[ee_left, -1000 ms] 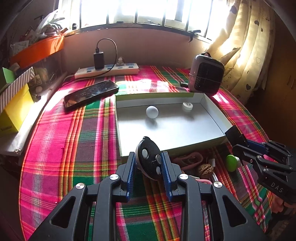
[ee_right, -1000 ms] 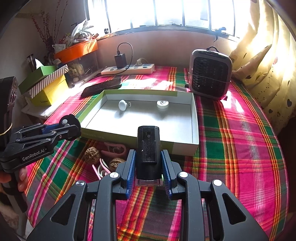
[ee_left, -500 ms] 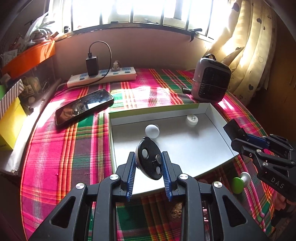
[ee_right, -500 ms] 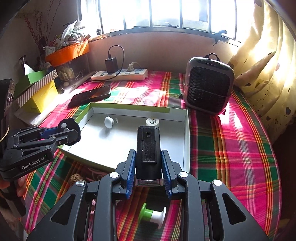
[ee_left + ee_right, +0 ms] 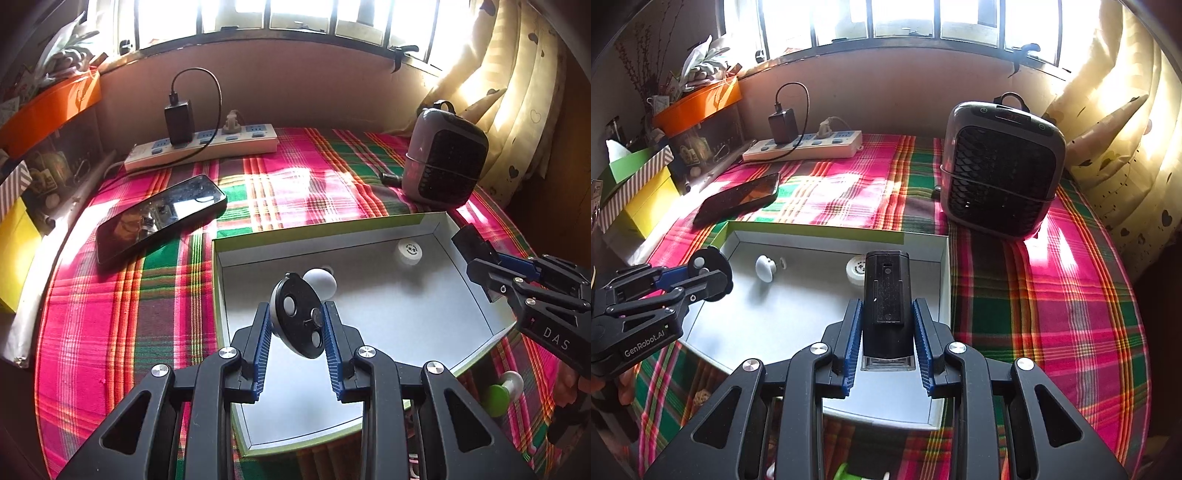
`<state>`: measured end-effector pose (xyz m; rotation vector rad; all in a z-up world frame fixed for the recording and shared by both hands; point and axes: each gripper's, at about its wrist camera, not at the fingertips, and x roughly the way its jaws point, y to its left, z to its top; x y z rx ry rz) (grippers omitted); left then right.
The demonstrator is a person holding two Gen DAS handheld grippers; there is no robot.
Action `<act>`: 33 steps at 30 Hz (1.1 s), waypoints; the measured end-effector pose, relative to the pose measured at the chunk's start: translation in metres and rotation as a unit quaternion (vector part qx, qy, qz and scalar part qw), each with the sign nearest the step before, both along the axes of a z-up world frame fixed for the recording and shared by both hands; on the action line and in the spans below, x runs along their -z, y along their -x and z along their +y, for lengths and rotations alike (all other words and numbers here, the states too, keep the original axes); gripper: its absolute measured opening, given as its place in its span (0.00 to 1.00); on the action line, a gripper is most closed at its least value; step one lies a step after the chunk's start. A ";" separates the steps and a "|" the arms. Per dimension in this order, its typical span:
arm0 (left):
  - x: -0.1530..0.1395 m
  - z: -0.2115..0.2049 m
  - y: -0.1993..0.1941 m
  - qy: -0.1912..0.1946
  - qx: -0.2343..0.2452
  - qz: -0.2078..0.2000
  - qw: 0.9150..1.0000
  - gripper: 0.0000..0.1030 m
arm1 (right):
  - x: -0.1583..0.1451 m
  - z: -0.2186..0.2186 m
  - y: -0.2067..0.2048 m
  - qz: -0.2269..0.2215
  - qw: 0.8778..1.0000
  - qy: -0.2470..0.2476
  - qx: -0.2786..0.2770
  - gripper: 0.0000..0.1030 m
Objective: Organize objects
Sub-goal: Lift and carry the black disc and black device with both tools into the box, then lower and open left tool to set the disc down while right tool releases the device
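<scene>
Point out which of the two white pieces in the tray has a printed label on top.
The flat round white disc near the tray's far right corner carries the label; the domed white knob further left is plain.

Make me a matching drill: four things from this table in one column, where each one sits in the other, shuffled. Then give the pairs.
Things:
1. black disc
2. black block
3. phone
4. white knob

Places:
A. lying on the plaid cloth
B. loose inside the tray
C. gripped in the right claw
D. gripped in the left claw

Pairs: 1-D, 2-C, 3-A, 4-B
</scene>
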<state>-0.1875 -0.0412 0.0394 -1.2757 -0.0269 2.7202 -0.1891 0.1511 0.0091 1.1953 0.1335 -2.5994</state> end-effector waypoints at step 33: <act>0.023 0.004 0.038 0.017 0.002 -0.024 1.000 0.25 | 0.030 -0.014 0.038 -0.040 0.999 -0.028 0.009 0.27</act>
